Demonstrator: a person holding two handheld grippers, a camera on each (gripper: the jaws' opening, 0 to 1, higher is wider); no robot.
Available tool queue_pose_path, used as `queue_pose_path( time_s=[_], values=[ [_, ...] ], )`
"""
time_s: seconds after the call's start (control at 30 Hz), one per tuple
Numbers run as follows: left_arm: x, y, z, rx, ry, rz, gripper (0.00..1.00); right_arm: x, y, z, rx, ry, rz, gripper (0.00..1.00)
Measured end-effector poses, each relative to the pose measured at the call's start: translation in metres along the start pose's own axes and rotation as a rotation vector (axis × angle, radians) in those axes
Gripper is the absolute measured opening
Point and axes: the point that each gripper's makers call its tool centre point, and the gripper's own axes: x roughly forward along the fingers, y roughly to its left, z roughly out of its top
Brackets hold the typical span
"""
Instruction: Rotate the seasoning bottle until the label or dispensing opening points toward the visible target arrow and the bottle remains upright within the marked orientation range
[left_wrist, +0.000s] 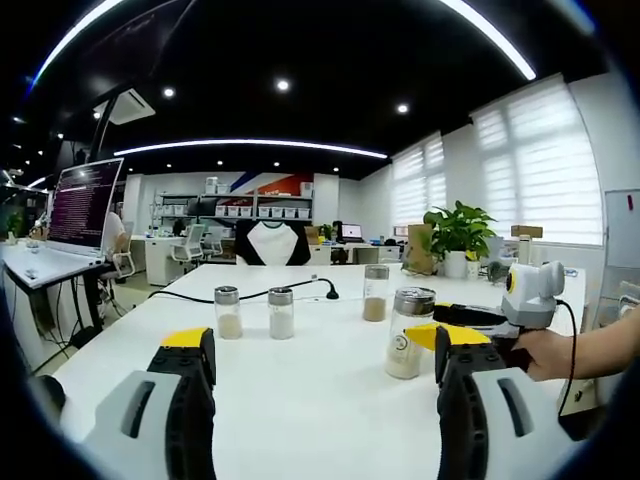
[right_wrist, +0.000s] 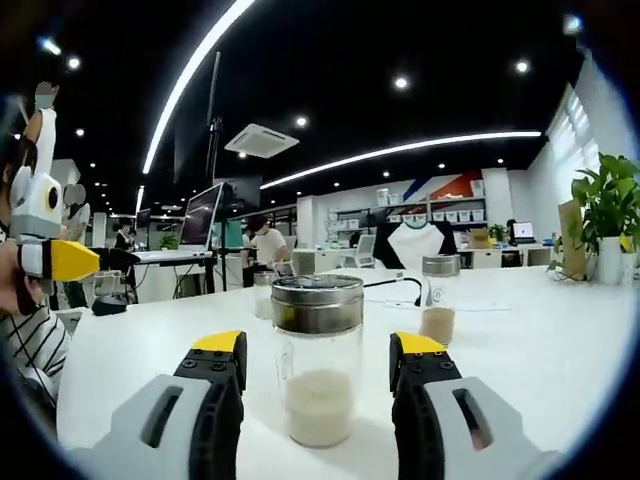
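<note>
Seasoning bottle (right_wrist: 318, 358) stands upright on the white table (right_wrist: 540, 350), between the right gripper (right_wrist: 318, 352) jaws, which are spread wide and touch nothing. The left gripper (left_wrist: 322, 352) also gapes, holding nothing. 3 more jars (left_wrist: 281, 312) stand farther off, a potted plant (left_wrist: 458, 238) far right

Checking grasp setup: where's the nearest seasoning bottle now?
Right gripper view: seasoning bottle stands upright on the white table, between the open right gripper jaws, untouched.
</note>
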Motion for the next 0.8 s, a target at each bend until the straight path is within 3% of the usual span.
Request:
queue_pose_path(
  time_s=[0.07,0.47,0.53,0.8],
  values=[
    [0.0,0.0,0.0,-0.002,0.001,0.0,0.96,0.0,-0.002,0.004,-0.02,-0.035,-0.04,0.58],
    [-0.001,0.003,-0.001,-0.006,0.001,0.005,0.96,0.01,-0.003,0.002,0.004,-0.023,-0.125,0.56],
    [0.0,0.003,-0.003,-0.008,0.003,0.006,0.96,0.012,-0.007,0.005,0.044,-0.043,-0.151,0.56],
    [0.001,0.0,-0.004,-0.012,0.007,-0.005,0.96,0.018,-0.007,0.005,0.005,-0.029,-0.185,0.54]
  ],
)
